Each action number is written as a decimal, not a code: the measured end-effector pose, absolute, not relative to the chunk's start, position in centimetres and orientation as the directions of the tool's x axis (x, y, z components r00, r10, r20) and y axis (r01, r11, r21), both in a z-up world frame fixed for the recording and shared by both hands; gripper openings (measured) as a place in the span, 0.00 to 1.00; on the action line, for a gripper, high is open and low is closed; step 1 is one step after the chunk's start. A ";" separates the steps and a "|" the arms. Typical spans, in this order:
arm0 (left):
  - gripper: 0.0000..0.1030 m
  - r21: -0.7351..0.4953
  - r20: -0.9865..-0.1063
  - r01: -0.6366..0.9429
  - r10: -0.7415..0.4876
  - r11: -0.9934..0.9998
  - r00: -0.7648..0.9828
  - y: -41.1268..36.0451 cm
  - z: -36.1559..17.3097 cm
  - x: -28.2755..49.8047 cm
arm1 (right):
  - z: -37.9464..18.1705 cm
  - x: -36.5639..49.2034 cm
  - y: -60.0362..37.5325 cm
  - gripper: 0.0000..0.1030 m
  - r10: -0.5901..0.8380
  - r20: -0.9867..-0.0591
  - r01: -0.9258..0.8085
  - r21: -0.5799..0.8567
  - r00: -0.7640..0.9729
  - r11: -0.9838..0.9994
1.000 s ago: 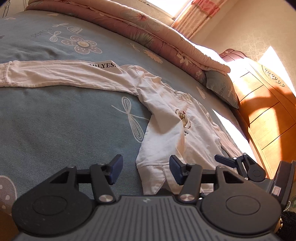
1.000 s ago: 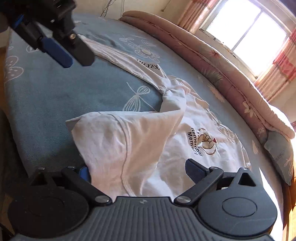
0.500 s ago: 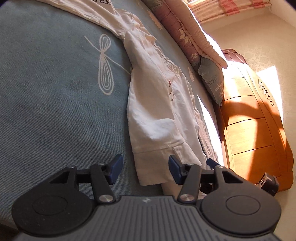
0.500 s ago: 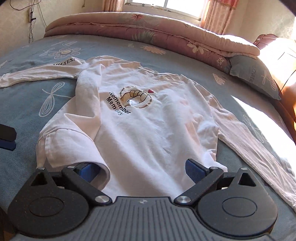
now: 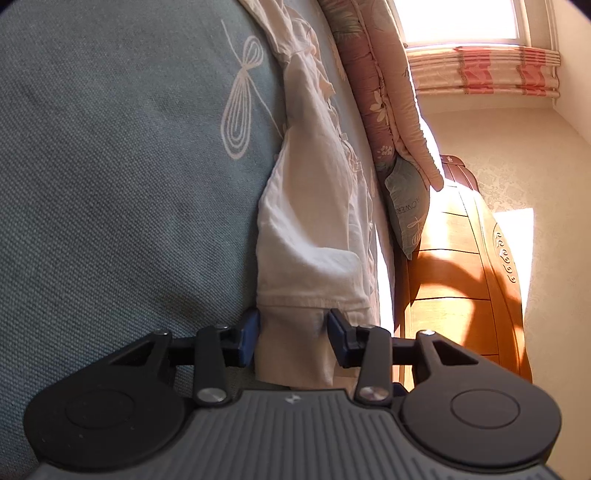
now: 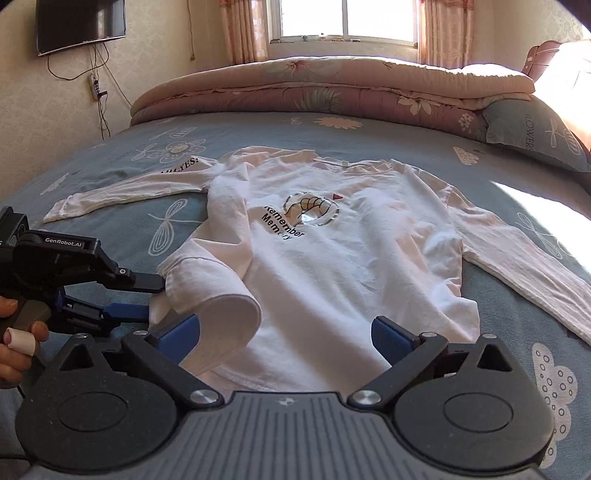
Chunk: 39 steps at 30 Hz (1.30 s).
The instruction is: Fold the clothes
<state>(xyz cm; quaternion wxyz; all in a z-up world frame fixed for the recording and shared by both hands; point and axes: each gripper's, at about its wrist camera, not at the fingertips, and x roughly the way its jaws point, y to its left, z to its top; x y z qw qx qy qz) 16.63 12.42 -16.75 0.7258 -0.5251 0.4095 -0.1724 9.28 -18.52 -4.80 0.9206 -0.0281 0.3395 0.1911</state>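
The shirt (image 6: pixel 354 266) is laid collar toward the window (image 6: pixel 347 18) (hem nearest); the left gripper's (image 5: pixel 293 334) closing fingers straddle its hem, the right gripper's (image 6: pixel 286 336) spread.

The shirt (image 6: pixel 332 266) is showing as soft, matt white cotton-like cloth, creased, with a shiny print on the chest. The bedsheet (image 5: pixel 110 221) is looking like coarse woven blue-grey fabric. The headboard (image 5: pixel 461 258) is gleaming as polished wood. The quilt (image 6: pixel 332 88) is lying puffy and matt.
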 end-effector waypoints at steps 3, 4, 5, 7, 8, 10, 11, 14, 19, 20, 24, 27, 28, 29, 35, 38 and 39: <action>0.41 -0.880 -0.454 -0.199 -0.646 0.431 0.613 12.5 -15.8 16.3 | -4.5 8.1 -16.6 0.98 0.390 -0.608 -0.480 0.016 0.692 0.877; 0.44 -0.870 -0.470 -0.204 -0.633 0.449 0.615 12.6 -15.3 16.2 | -4.5 7.7 -15.7 0.98 0.392 -0.595 -0.508 -0.032 0.701 0.861; 0.45 -0.858 -0.488 -0.207 -0.618 0.470 0.617 12.6 -14.8 16.2 | -4.4 7.2 -14.7 0.98 0.404 -0.584 -0.546 -0.080 0.704 0.834; 0.50 -0.829 -0.521 -0.209 -0.583 0.518 0.623 12.7 -13.7 16.2 | -4.3 6.4 -12.8 0.92 0.437 -0.568 -0.615 -0.160 0.697 0.772; 0.50 -0.818 -0.532 -0.210 -0.566 0.536 0.630 13.0 -13.2 16.1 | -4.2 6.1 -11.7 0.88 0.464 -0.564 -0.654 -0.191 0.683 0.732; 0.53 -0.808 -0.536 -0.210 -0.539 0.551 0.649 13.6 -12.2 16.1 | -4.1 6.0 -9.8 0.86 0.506 -0.575 -0.718 -0.222 0.643 0.660; 0.54 -0.812 -0.529 -0.209 -0.536 0.544 0.658 14.1 -11.9 16.0 | -4.2 6.2 -8.8 0.86 0.524 -0.583 -0.745 -0.230 0.621 0.626; 0.55 -0.831 -0.503 -0.202 -0.545 0.519 0.670 15.2 -11.5 15.9 | -4.9 7.3 -6.0 0.85 0.550 -0.621 -0.798 -0.222 0.559 0.560; 0.59 -0.862 -0.465 -0.185 -0.590 0.472 0.659 15.6 -12.2 16.2 | -7.4 11.1 -5.2 0.84 0.511 -0.713 -0.798 -0.112 0.480 0.593; 0.59 -0.864 -0.464 -0.183 -0.598 0.469 0.654 15.5 -12.4 16.4 | -8.2 12.0 -5.8 0.84 0.488 -0.730 -0.776 -0.092 0.478 0.623; 0.60 -0.877 -0.451 -0.178 -0.637 0.446 0.625 14.2 -13.7 17.7 | -9.4 13.7 -8.8 0.83 0.537 -0.719 -0.731 0.059 0.442 0.680; 0.60 -0.891 -0.435 -0.171 -0.683 0.421 0.586 13.0 -14.9 18.7 | -9.3 14.0 -9.5 0.83 0.566 -0.703 -0.711 0.121 0.431 0.693; 0.60 -0.894 -0.434 -0.176 -0.698 0.412 0.569 12.5 -15.3 19.1 | -9.4 13.9 -9.6 0.83 0.569 -0.700 -0.711 0.124 0.432 0.692; 0.60 -0.896 -0.435 -0.183 -0.713 0.405 0.550 12.1 -15.7 19.5 | -9.4 13.8 -9.8 0.83 0.576 -0.694 -0.711 0.130 0.433 0.691; 0.61 -0.896 -0.435 -0.160 -0.748 0.414 0.501 10.3 -16.0 21.0 | -8.6 13.8 -12.1 0.83 0.634 -0.646 -0.660 0.258 0.425 0.705; 0.61 -0.888 -0.445 -0.134 -0.748 0.440 0.493 9.5 -15.7 21.5 | -7.8 12.3 -14.1 0.84 0.639 -0.629 -0.626 0.293 0.443 0.722; 0.61 -0.891 -0.437 -0.126 -0.748 0.436 0.499 9.4 -15.7 21.6 | -7.7 11.7 -14.8 0.85 0.641 -0.623 -0.619 0.301 0.448 0.725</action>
